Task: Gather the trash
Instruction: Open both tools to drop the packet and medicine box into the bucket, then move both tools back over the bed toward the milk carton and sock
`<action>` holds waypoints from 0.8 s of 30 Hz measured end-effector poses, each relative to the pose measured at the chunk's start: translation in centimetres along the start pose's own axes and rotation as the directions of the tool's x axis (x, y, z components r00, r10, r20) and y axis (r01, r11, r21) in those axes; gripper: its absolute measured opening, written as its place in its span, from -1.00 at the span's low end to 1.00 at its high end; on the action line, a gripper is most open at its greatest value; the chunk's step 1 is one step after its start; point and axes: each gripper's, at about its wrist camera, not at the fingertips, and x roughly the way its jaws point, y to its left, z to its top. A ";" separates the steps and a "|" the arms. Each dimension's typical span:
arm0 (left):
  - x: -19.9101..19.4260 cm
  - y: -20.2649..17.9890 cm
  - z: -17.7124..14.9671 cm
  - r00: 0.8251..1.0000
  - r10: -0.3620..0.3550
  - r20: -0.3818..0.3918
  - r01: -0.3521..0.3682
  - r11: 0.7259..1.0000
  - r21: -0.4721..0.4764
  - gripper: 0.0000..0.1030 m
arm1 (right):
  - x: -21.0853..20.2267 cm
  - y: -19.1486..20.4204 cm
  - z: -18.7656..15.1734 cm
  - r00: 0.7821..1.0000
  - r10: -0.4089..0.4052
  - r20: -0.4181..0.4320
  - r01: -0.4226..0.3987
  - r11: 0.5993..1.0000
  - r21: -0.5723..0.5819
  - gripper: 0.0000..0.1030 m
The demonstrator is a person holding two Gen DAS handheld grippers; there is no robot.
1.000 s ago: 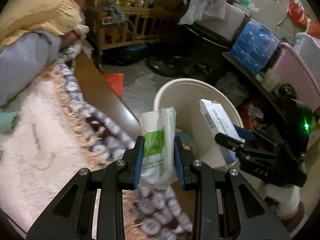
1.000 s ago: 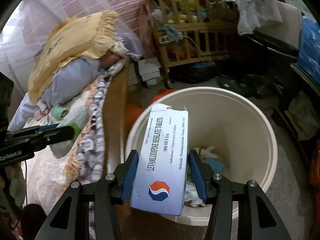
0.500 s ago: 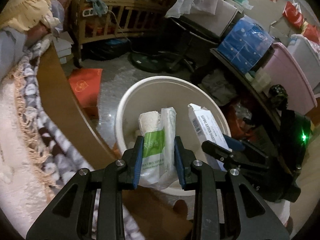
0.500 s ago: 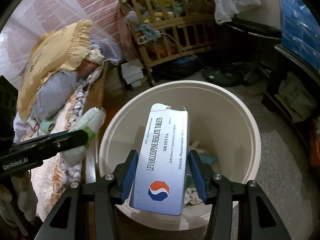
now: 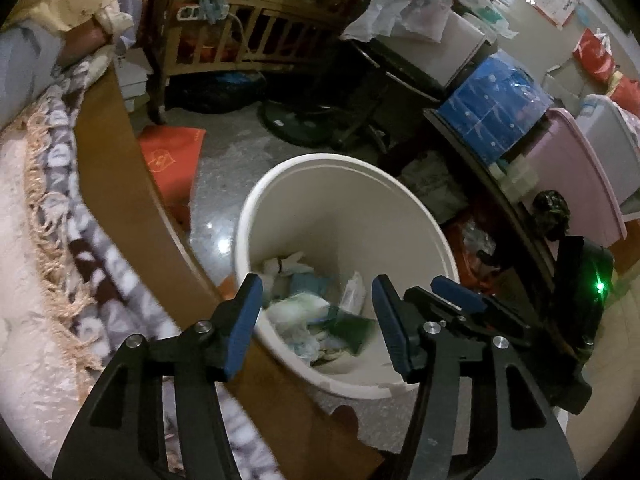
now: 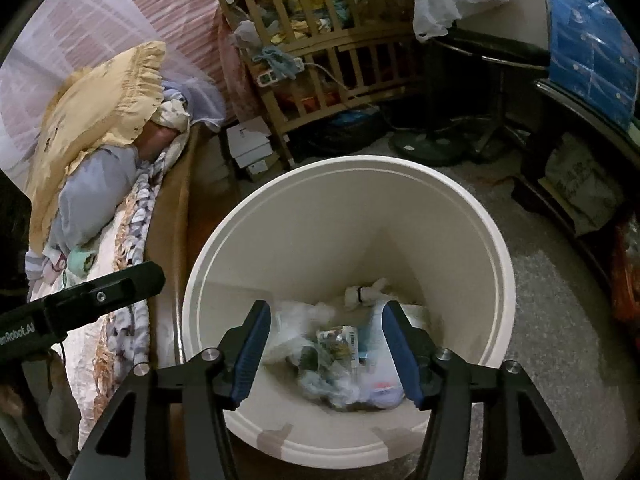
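A round cream trash bin (image 5: 312,168) stands on the floor beside the bed; it also shows in the right wrist view (image 6: 496,240). Both grippers hover over its mouth. My left gripper (image 5: 316,320) is open and empty, with the green and white wrapper (image 5: 304,308) blurred in the bin below it. My right gripper (image 6: 326,352) is open and empty, also seen from the left wrist view (image 5: 460,300). The white tablet box (image 6: 380,388) lies blurred among the trash (image 6: 332,352) at the bin's bottom.
The bed's wooden edge (image 5: 120,168) with a fringed blanket (image 5: 60,216) runs along the left. A wooden crib (image 6: 340,52), a fan base (image 5: 304,120), a red bag (image 5: 172,156), blue packs (image 5: 496,108) and pink and grey storage boxes (image 5: 580,176) surround the bin.
Both grippers have opened over the bin. The green and white wrapper and the tablet box have dropped from the jaws into the bin.
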 end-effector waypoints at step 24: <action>-10.8 8.6 -3.8 0.920 0.355 0.165 -0.361 0.933 0.007 0.08 | -0.1 13.1 -2.1 0.985 0.172 -0.006 -0.167 0.951 -0.259 0.26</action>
